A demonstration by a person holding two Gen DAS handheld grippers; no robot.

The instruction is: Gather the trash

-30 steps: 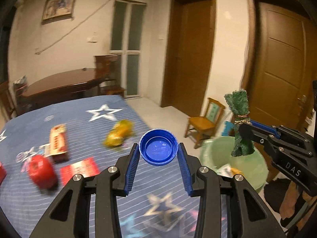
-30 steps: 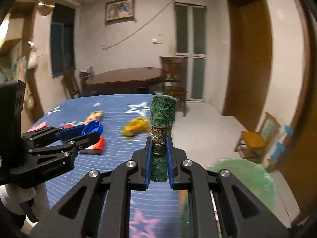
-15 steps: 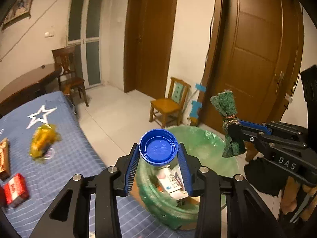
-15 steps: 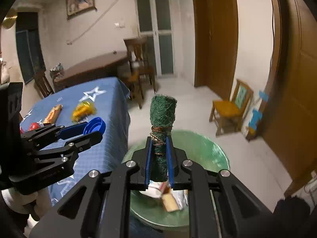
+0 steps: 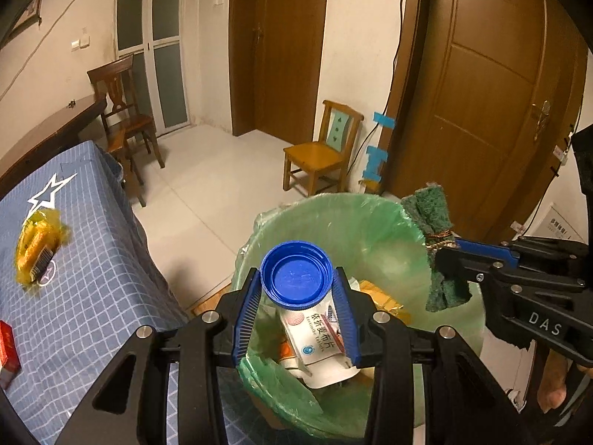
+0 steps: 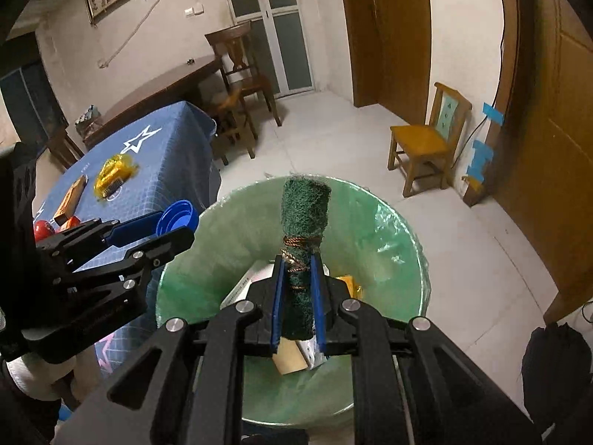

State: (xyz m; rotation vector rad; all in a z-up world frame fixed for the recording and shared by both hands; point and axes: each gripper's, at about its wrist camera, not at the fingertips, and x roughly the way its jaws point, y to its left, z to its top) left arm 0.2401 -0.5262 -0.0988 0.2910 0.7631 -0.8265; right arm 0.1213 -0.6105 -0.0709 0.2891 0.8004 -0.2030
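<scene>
While both grippers hang over the green-lined trash bin [image 5: 333,222], left gripper [image 5: 296,289] pinches a blue bottle cap [image 5: 296,278], right gripper [image 6: 298,293] a rolled green scouring pad [image 6: 304,215] — neither dropped; yellow wrapper [image 5: 37,248] remains on the table — uncollected.

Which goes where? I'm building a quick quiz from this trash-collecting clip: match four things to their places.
Things:
1. blue cap
2. rolled green scouring pad
3. yellow wrapper
4. white box

Places:
A. lying inside the green-lined bin
B. on the blue star tablecloth
C. clamped in the left tool
D. clamped in the right tool

Pairs: 1-C, 2-D, 3-B, 4-A
</scene>
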